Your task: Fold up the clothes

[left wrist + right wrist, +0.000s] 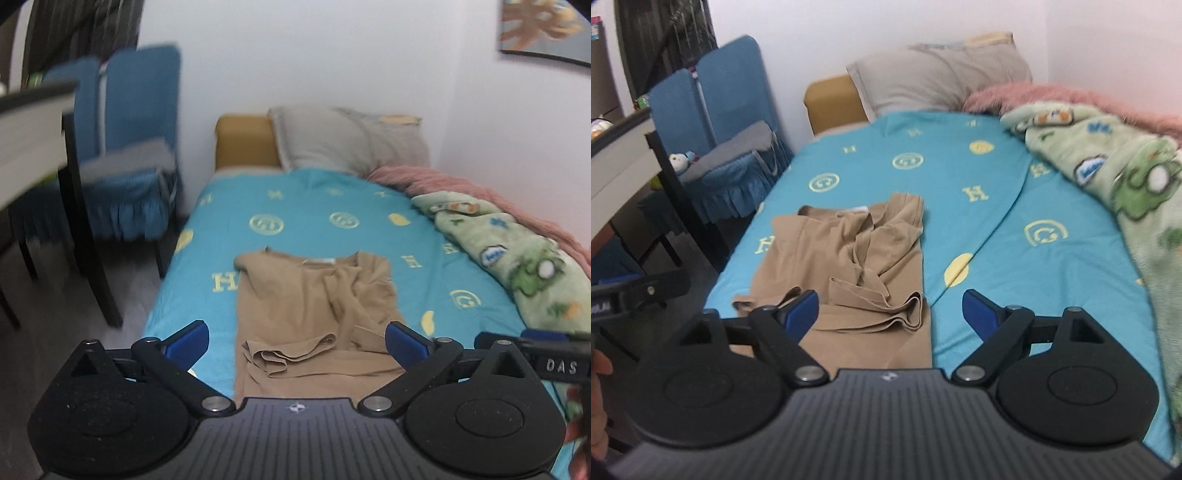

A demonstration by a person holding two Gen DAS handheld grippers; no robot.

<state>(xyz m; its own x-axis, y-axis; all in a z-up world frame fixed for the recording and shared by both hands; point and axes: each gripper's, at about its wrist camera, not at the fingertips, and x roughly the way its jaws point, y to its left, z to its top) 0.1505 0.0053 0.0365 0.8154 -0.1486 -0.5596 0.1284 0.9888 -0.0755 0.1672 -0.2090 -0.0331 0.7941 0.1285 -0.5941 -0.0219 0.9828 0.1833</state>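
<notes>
A tan long-sleeved top lies on the turquoise bedsheet, its sleeves folded in across the body and bunched near the lower part. It also shows in the right wrist view. My left gripper is open and empty, held above the near end of the top. My right gripper is open and empty, above the top's near right edge. The right gripper's body shows at the right edge of the left wrist view.
A grey pillow and a tan headboard are at the bed's far end. A green printed blanket and a pink blanket lie along the right. Blue chairs and a table stand left of the bed.
</notes>
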